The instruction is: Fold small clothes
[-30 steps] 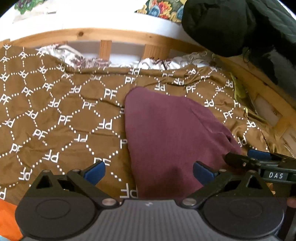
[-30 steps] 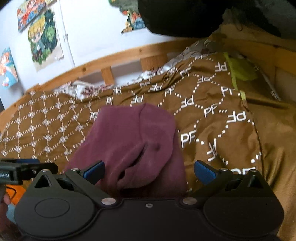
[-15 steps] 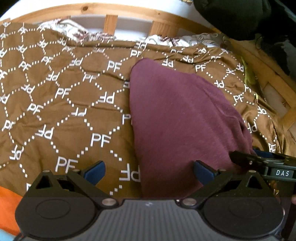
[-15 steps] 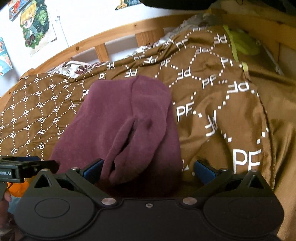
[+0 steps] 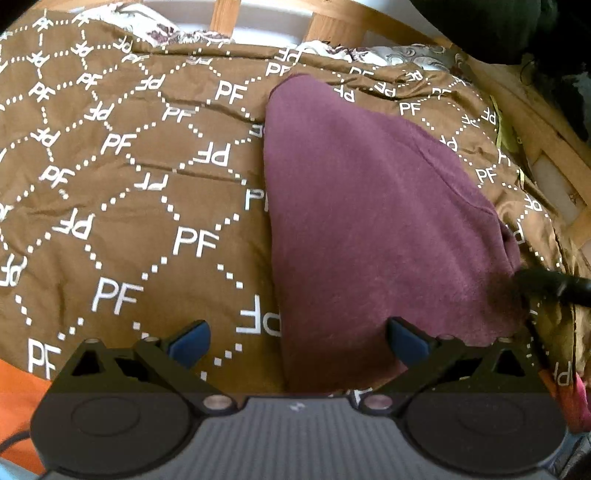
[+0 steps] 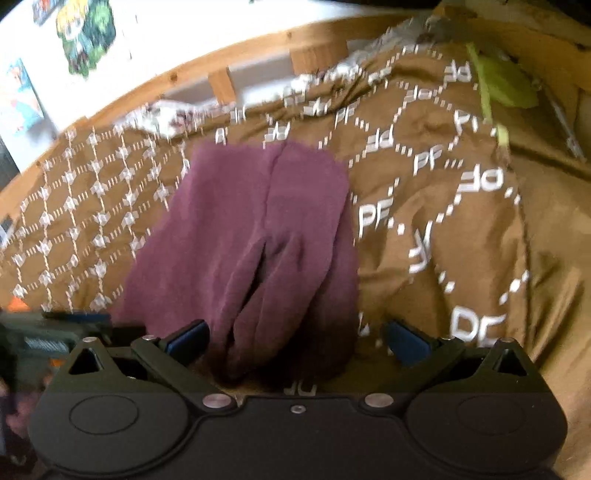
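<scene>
A maroon garment (image 5: 369, 221) lies folded lengthwise on the brown patterned bedspread (image 5: 129, 184). My left gripper (image 5: 297, 338) is open low over the garment's near left edge, with one finger above the cloth and the other above the bedspread. In the right wrist view the garment (image 6: 258, 229) shows a lengthwise crease, and its near end lies between the fingers of my open right gripper (image 6: 295, 338). Each gripper shows at the edge of the other's view: the right gripper (image 5: 554, 288) and the left gripper (image 6: 55, 332). Neither holds anything.
A wooden bed frame (image 5: 332, 29) with slats runs along the far side, and posters (image 6: 85, 33) hang on the wall. Dark clothing (image 5: 517, 29) hangs at the top right. A green item (image 6: 509, 85) lies at the far right, and orange fabric (image 5: 18, 406) at the near left.
Both grippers have moved forward and down toward the garment, which now looks larger. The right view is blurred by motion. Both jaws stayed open.
</scene>
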